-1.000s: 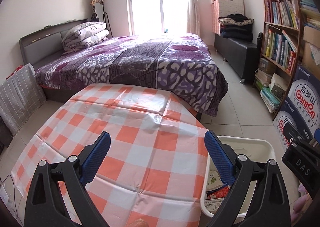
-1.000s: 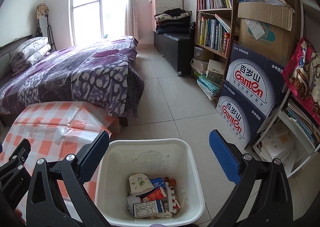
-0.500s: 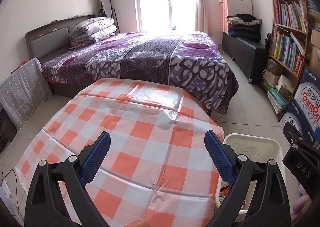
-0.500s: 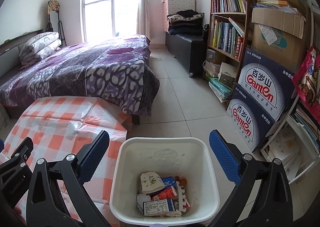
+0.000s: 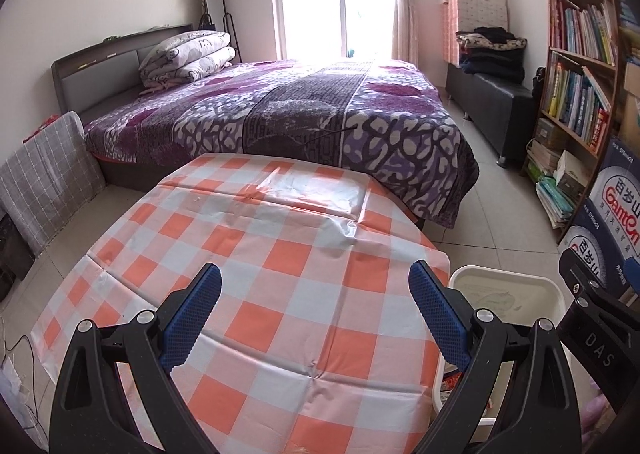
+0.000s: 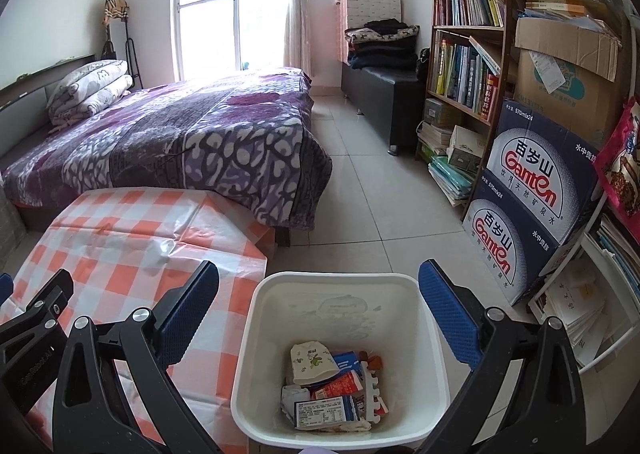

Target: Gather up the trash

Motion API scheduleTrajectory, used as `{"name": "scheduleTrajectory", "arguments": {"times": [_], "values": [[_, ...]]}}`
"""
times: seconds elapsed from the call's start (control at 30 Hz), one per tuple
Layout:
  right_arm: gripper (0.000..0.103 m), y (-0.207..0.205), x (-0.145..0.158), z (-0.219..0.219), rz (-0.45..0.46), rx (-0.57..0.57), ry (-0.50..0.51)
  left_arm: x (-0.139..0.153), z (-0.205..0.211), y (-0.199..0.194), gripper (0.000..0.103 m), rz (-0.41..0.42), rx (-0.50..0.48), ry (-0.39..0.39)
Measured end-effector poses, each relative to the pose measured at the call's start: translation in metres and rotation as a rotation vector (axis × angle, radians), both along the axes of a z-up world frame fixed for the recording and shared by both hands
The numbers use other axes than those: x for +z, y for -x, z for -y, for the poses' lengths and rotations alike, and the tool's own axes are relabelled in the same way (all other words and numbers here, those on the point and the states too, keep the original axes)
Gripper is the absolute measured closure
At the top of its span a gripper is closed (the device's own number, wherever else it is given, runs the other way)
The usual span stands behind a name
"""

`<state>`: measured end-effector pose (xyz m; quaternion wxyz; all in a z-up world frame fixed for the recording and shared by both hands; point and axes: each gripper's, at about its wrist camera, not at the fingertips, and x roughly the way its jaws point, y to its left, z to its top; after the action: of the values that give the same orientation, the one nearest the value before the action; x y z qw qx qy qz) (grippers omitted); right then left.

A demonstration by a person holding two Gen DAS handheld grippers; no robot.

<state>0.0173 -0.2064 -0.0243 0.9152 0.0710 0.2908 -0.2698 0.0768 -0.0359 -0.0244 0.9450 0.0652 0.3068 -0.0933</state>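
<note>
Beside the checked table (image 6: pixel 120 250), on the tiled floor, stands a white bin (image 6: pixel 340 358); its right rim shows past the tablecloth in the left wrist view (image 5: pixel 508 294). Trash lies at the bin's bottom: a crumpled paper cup (image 6: pixel 310 362), a red and white carton (image 6: pixel 340 382), a labelled wrapper (image 6: pixel 326 410) and a small brown scrap, perhaps food, too small to tell. 2 stacked Ganten boxes (image 6: pixel 532 205) sit right of the bin. The left gripper (image 5: pixel 316 314) hangs over the tablecloth, fingers spread wide, holding nothing. The right gripper (image 6: pixel 320 318) hovers above the bin, likewise released. Compared with 1 second ago, both views have drawn back, showing more tablecloth and floor.
</note>
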Motion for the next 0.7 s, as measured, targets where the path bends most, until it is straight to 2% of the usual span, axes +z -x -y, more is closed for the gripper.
{"name": "scheduleTrajectory", "arguments": {"times": [0.33,0.53,0.7], "values": [[0.007,-0.0025,-0.0014,-0.0031,-0.019,0.011,0.001,0.0003,0.0014,0.0005,0.012,0.010,-0.004,-0.005],[0.007,-0.0030,-0.0031,-0.0051,-0.029,0.021,0.009,0.0003,-0.0004,-0.0001,0.018,0.000,-0.010,0.013],[0.007,-0.0032,-0.0035,-0.0054,-0.030,0.021,0.007,-0.0004,-0.0015,-0.0011,0.019,-0.001,-0.007,0.017]]}}
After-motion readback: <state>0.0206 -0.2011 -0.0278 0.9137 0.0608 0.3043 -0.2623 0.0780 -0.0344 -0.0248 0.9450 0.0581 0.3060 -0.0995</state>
